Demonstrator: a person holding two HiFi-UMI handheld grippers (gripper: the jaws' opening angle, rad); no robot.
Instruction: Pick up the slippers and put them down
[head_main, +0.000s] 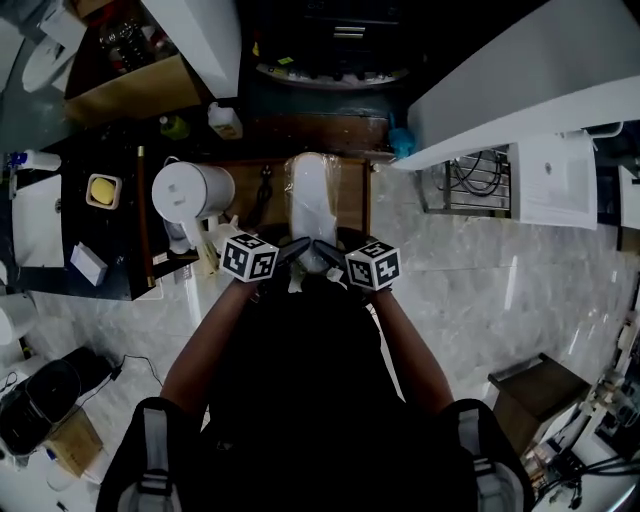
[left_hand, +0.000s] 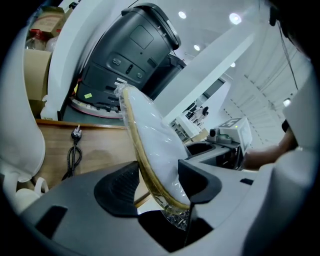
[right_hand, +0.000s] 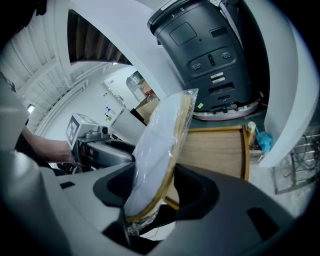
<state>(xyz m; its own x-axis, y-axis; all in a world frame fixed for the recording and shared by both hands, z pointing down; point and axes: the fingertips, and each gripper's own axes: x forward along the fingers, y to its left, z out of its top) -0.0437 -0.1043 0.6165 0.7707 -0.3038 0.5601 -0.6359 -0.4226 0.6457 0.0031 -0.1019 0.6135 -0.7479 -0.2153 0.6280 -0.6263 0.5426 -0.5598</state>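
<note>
A pair of white slippers (head_main: 310, 200) with tan soles, wrapped in clear plastic, is held up on edge above the wooden tabletop (head_main: 350, 200). My left gripper (head_main: 292, 250) and right gripper (head_main: 324, 250) meet at its near end, each shut on the bundle. In the left gripper view the slippers (left_hand: 150, 140) rise between the dark pads (left_hand: 117, 187) of the left gripper (left_hand: 160, 187), with the crinkled plastic end deep in the jaws. The right gripper view shows the slippers (right_hand: 160, 145) leaning left between the jaws of the right gripper (right_hand: 160, 192). The other gripper shows beyond the bundle in each gripper view.
A white kettle (head_main: 190, 192) stands left of the slippers. A black plug and cable (left_hand: 74, 147) lie on the wood. A large dark machine (left_hand: 135, 50) stands behind the table, under white beams. A blue cloth (head_main: 402, 143) and a wire rack (head_main: 475, 180) are at the right.
</note>
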